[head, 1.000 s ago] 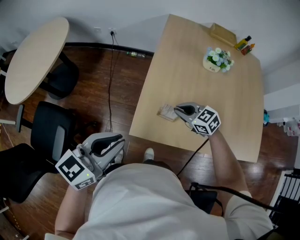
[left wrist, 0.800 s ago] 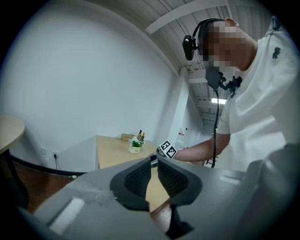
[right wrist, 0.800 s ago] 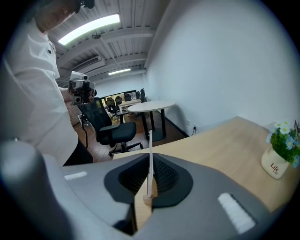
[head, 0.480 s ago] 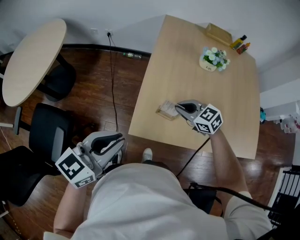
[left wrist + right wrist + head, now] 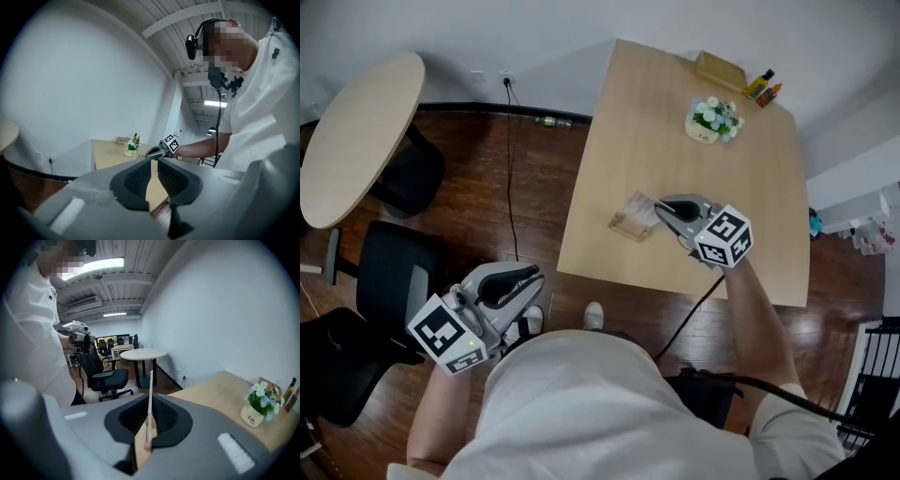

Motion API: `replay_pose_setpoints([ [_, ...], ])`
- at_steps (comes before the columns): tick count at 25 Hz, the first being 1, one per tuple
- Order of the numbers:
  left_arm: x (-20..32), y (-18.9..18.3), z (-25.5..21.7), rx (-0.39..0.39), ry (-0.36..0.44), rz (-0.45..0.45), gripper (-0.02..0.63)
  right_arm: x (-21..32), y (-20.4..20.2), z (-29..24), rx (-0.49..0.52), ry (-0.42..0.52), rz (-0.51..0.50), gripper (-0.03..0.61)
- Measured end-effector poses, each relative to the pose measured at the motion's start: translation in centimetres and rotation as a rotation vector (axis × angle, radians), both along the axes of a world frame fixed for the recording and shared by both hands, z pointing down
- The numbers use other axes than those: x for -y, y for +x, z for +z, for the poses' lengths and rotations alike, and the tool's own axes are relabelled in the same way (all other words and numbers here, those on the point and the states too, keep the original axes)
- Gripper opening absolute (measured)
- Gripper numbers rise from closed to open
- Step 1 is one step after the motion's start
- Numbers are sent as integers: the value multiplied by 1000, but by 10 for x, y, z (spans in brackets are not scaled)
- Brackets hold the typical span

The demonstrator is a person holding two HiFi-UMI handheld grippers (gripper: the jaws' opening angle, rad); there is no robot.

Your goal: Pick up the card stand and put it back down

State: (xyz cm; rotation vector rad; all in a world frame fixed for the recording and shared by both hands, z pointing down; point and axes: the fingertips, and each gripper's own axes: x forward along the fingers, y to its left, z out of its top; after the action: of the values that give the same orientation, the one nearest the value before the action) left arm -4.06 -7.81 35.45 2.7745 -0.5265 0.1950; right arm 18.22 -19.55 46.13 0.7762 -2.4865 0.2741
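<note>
The left gripper (image 5: 532, 276) hangs nearest, over dark wood floor (image 5: 544, 178) beside a black chair (image 5: 389, 272), its jaws a narrow gap apart and empty. Past the near edge of the table (image 5: 675, 122), the right gripper (image 5: 660, 205) is clamped on the card stand (image 5: 633, 217), held over the near left corner, close to the left edge. Bare wood runs from there to a flower pot (image 5: 708, 120), wooden box (image 5: 719, 67) and bottles (image 5: 762, 86) along the far edge by the wall. A round table (image 5: 356, 131) stands far left.

The card stand (image 5: 633, 217) sits in the right gripper (image 5: 659, 208), at the near left part of the table (image 5: 759, 206). At the far end of the table stand a flower pot (image 5: 710, 119), a box (image 5: 719, 67) and bottles (image 5: 761, 86).
</note>
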Motion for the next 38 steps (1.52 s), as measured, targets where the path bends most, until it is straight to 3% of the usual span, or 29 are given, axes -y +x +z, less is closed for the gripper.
replay_pose_setpoints([
  [9,-3,-20,-4,-9,9,74,49,-29,-12,-42,13,52,101,20],
  [28,-17,-46,-2,-37,29,371,18,-166,-64,-102,21,52,309,20],
  [38,-40,-54,13,-3,57,504,5,-226,-93,-110,21,57,421,20],
])
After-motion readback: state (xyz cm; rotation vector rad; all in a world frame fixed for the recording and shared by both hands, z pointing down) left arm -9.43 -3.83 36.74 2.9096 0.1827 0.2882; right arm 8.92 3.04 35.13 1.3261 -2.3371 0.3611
